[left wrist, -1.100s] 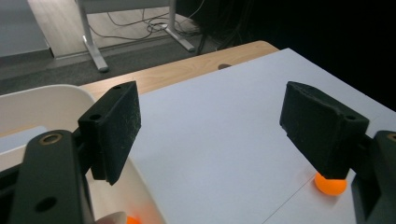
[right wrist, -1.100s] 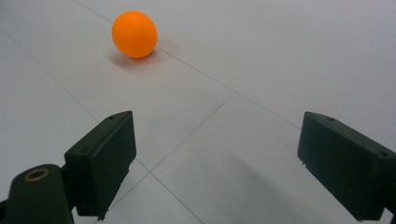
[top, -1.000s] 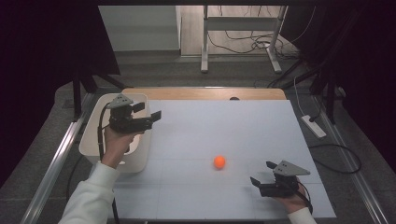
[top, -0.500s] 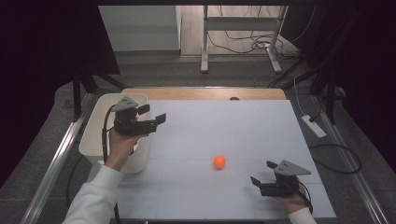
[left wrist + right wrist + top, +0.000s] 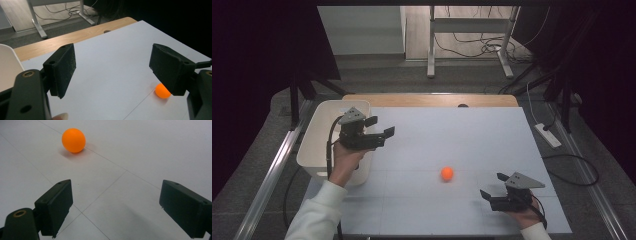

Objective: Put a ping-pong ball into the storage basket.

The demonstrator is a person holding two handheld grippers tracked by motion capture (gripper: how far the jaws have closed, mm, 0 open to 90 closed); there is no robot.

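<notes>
An orange ball (image 5: 446,173) lies alone on the white worktop (image 5: 452,135), right of the middle and toward the near edge. No writing can be read on anything. The left gripper (image 5: 381,136) is held above the worktop's left side beside a white bin (image 5: 319,131), jaws wide with nothing between them. The right gripper (image 5: 492,188) rests low at the near right, just beside the ball, jaws wide and empty. The left gripper view shows the worktop's bare wooden far edge (image 5: 75,36); the right gripper view shows thin seam lines (image 5: 105,190) crossing the white surface.
</notes>
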